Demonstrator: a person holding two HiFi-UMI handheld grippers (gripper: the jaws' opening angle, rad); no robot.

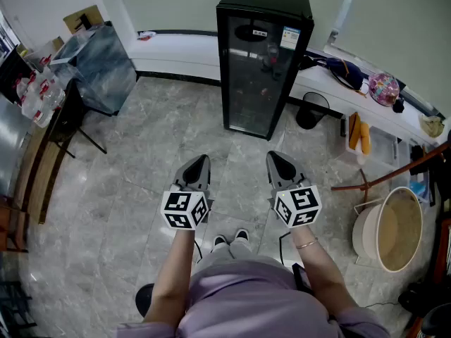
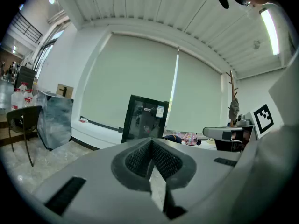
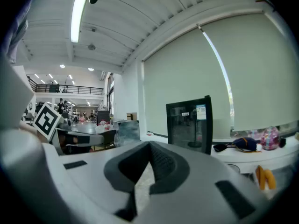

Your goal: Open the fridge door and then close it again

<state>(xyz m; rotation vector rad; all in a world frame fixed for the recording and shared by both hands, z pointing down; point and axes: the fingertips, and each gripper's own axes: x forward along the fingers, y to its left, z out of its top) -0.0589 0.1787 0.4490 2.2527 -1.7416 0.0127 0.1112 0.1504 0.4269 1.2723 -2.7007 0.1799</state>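
Observation:
A small black fridge (image 1: 261, 62) with a dark glass door stands against the far wall, its door closed. The left gripper view shows the fridge (image 2: 145, 120) ahead, and the right gripper view has the fridge (image 3: 190, 124) ahead too. My left gripper (image 1: 201, 162) is shut and holds nothing. My right gripper (image 1: 273, 158) is also shut and empty. Both hover side by side over the marble floor, a good step short of the fridge, pointing toward it.
A low white ledge (image 1: 176, 51) runs along the wall behind the fridge, with bags and a pink item (image 1: 384, 88) at the right. A black bin (image 1: 311, 110) stands right of the fridge. A round basin (image 1: 394, 229) sits at the right; a covered box (image 1: 99, 62) and chair at the left.

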